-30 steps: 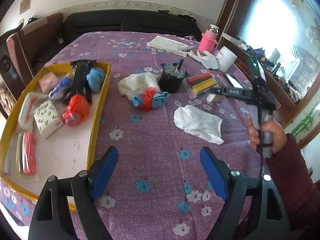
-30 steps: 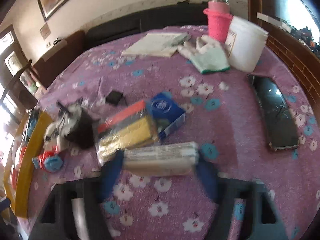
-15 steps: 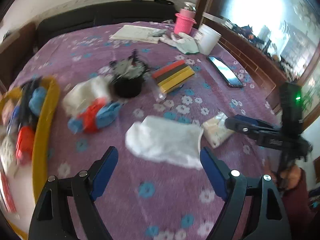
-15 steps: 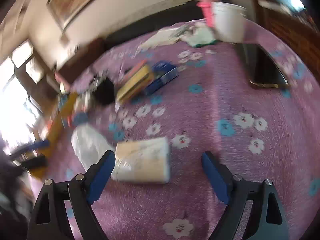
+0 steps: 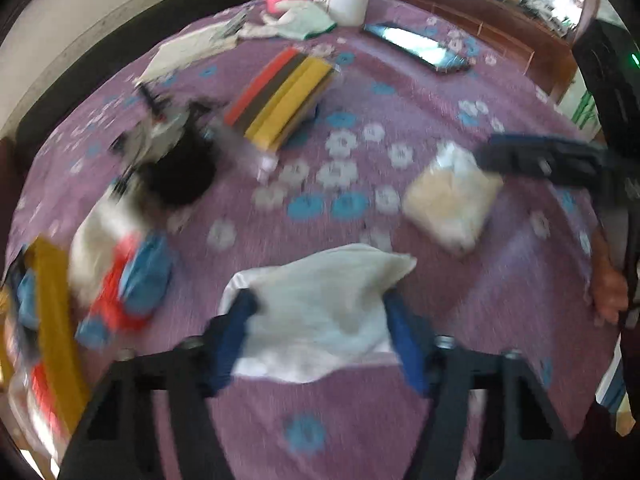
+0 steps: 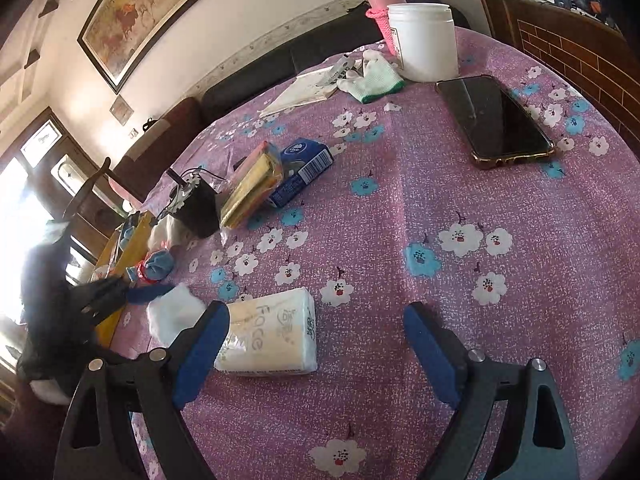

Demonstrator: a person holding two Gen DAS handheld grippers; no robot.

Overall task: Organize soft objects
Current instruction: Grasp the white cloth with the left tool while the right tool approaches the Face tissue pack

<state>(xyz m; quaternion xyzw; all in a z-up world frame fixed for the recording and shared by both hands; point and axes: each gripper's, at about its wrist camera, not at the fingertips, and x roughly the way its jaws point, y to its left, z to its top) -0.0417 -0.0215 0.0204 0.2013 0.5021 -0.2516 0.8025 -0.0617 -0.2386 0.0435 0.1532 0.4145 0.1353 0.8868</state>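
A white cloth [image 5: 320, 312] lies on the purple flowered tablecloth [image 5: 360, 240]. My left gripper [image 5: 320, 320] points down over it, its jaws closing, and both blue pads touch the cloth's sides. The right wrist view shows that left gripper [image 6: 148, 292] at the cloth [image 6: 172, 316]. A pack of face tissues [image 6: 268, 336] lies flat on the table beside the left finger of my right gripper [image 6: 316, 312], which stands open and holds nothing. In the left wrist view the tissue pack [image 5: 448, 200] sits just below the right gripper [image 5: 540, 160].
A yellow tray [image 5: 56, 300] of soft items lies at the left. Beside it are a red and blue sock bundle [image 5: 128, 288], a black pot [image 5: 180, 176] and a sponge pack [image 5: 280, 100]. A phone [image 6: 496, 120], white jar [image 6: 424, 40], gloves [image 6: 372, 76] and blue box [image 6: 300, 168] lie farther back.
My left gripper swung right and down over the white cloth and narrowed onto it. My right gripper set the tissue pack down near the cloth and opened wide.
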